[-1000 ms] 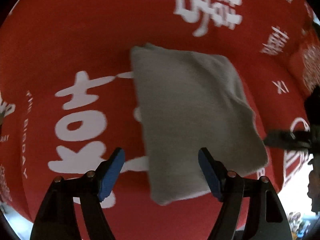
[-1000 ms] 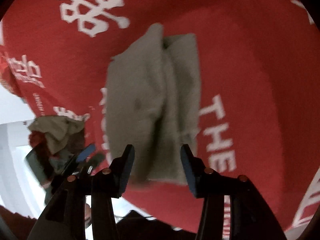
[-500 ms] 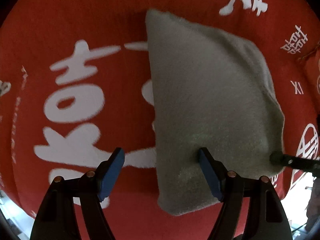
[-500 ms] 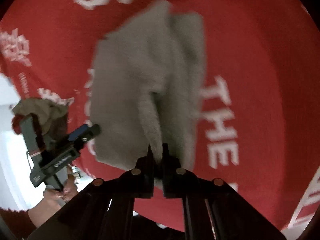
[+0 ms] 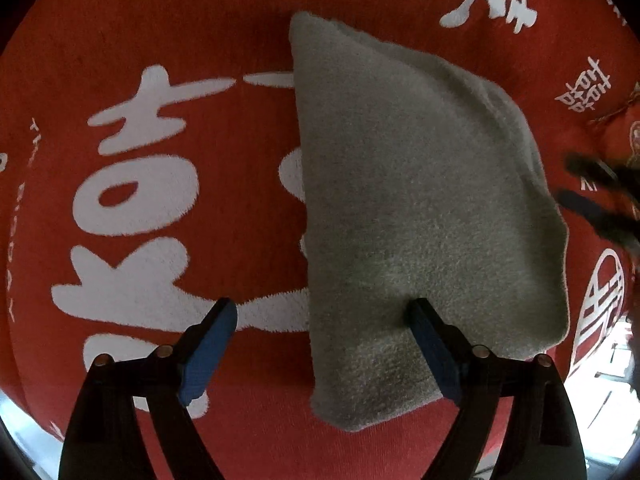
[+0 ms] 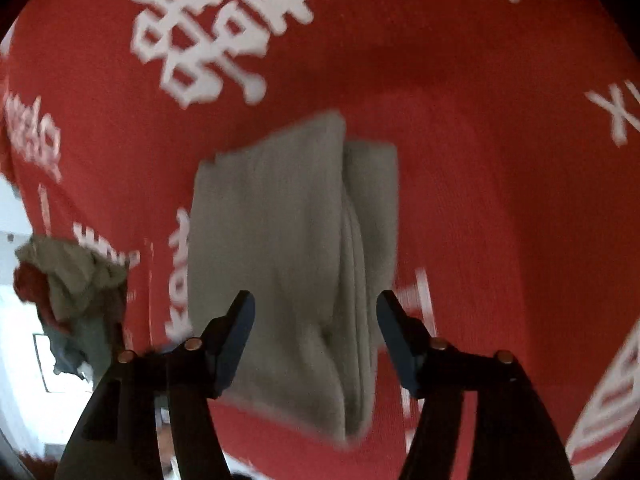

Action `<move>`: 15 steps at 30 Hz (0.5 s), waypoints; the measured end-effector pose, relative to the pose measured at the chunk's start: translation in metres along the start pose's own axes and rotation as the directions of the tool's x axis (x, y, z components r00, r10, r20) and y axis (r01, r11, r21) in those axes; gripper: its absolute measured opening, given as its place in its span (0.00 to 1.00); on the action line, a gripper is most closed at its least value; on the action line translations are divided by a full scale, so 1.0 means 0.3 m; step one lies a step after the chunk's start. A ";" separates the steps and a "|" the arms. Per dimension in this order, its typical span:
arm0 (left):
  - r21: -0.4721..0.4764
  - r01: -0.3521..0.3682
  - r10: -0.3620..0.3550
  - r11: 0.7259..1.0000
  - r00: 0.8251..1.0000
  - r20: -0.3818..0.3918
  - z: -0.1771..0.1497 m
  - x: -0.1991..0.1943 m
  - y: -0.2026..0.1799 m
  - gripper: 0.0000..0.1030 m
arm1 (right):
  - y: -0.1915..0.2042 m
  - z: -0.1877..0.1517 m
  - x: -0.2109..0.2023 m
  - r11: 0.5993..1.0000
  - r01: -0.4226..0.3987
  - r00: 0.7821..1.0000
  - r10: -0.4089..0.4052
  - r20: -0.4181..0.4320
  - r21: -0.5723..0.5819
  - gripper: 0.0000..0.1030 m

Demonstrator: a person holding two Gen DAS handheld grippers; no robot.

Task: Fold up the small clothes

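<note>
- The grey cloth [image 5: 420, 208] lies folded into a compact slab on the red blanket [image 5: 160, 40] with white lettering; whether a desk or a bed lies under that blanket you cannot tell, so take the blanket as the surface.
- In the right wrist view the cloth [image 6: 280, 264] shows several stacked layers along its right side, so the folds on this piece look done. Its edges are not quite flush, with one narrower layer stepping out to the right.
- Your left tool [image 5: 324, 320] is spread wide and has just been opening further. Its right finger [image 5: 432, 344] rests on the cloth near the lower end, the left finger sits over bare blanket, and nothing is pinched.
- Your right tool [image 6: 316, 332] has just been opening; its jaws now stand apart on either side of the cloth's near end, with the cloth between them but not pressed. The same tool shows blurred at the right edge of the left wrist view [image 5: 596, 200].
- Judging from this, the piece is released and nearly finished; at most a light press or squaring of the edges is left.
- A heap of clothes [image 6: 68, 292], grey, red and blue, sits at the blanket's left edge, still crumpled. Those look like the work that remains.
</note>
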State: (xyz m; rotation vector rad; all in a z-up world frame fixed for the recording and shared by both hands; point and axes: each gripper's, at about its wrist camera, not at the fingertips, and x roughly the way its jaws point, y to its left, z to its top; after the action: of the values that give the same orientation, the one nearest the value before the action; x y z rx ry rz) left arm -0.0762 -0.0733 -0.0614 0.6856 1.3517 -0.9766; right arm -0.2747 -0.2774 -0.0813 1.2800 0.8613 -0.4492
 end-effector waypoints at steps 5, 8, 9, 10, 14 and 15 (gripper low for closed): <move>0.019 -0.012 0.011 1.000 0.999 0.046 0.009 -0.055 0.031 0.86 | -0.054 0.166 0.169 0.989 -0.013 0.999 0.020 -0.040 0.148 0.10; 0.001 -0.015 0.015 1.000 0.998 0.067 0.013 -0.074 0.055 0.86 | 0.014 0.173 0.142 0.998 0.011 1.000 -0.010 -0.009 0.065 0.08; -0.002 -0.018 0.019 1.000 0.998 0.061 0.013 -0.068 0.058 0.86 | 0.031 0.166 0.136 0.999 0.035 0.999 -0.035 -0.002 0.030 0.08; -0.002 -0.019 0.019 1.000 0.999 0.046 0.016 -0.058 0.058 0.86 | 0.038 0.159 0.145 0.998 0.068 0.998 -0.068 -0.014 0.007 0.08; -0.002 -0.025 0.025 1.000 1.000 0.016 0.028 -0.039 0.055 0.86 | -0.020 0.146 0.187 0.994 0.107 0.993 -0.105 -0.049 0.038 0.08; 0.009 -0.031 0.031 0.999 0.999 0.016 0.021 -0.040 0.037 0.86 | -0.014 0.140 0.183 0.992 0.116 0.993 -0.114 -0.041 0.041 0.08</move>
State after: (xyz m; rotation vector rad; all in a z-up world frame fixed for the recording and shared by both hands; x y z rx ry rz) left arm -0.0627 -0.0715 -0.0501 0.7022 1.3201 -0.9619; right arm -0.2309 -0.3096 -0.1242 1.2869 0.9661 -0.5383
